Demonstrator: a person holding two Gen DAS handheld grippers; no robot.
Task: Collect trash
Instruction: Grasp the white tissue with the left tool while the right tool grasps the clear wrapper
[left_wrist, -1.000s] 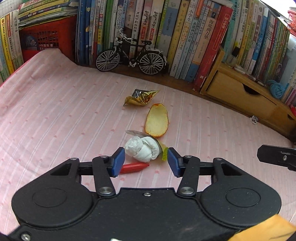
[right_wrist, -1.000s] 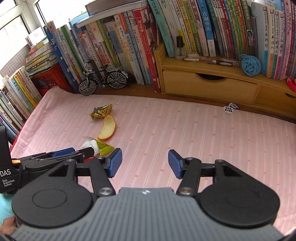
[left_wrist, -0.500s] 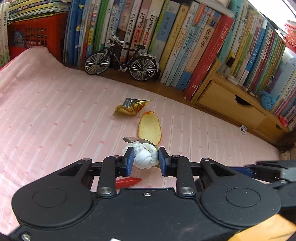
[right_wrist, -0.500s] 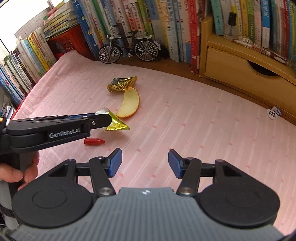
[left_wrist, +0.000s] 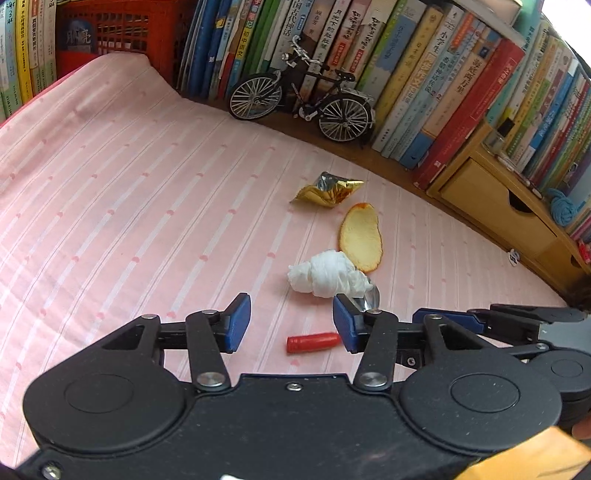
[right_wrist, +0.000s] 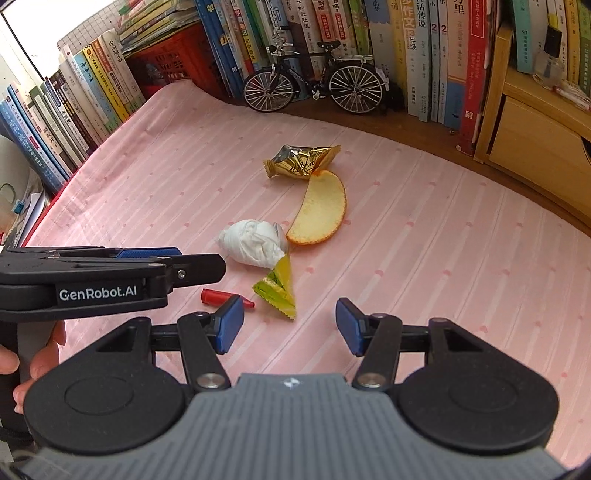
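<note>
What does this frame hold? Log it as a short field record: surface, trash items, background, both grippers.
surface: pink striped cloth
trash: white tissue wad; orange peel; gold wrapper; yellow-green wrapper; red cap
background: model bicycle, row of books, wooden drawer unit
left gripper: jaws opening, nothing between the pads, tissue wad just beyond them
right gripper: open, empty, over the cloth near the yellow-green wrapper

1. Crinkled gold foil wrapper (right_wrist: 301, 162) is gleaming glossy behind the peel.
2. Orange peel (right_wrist: 319, 212) is looking matt and pithy.
3. Crumpled white tissue (right_wrist: 253, 247), beside the peel, is looking soft.
4. Striped pink cloth (right_wrist: 443, 258) is lying matt beneath.
</note>
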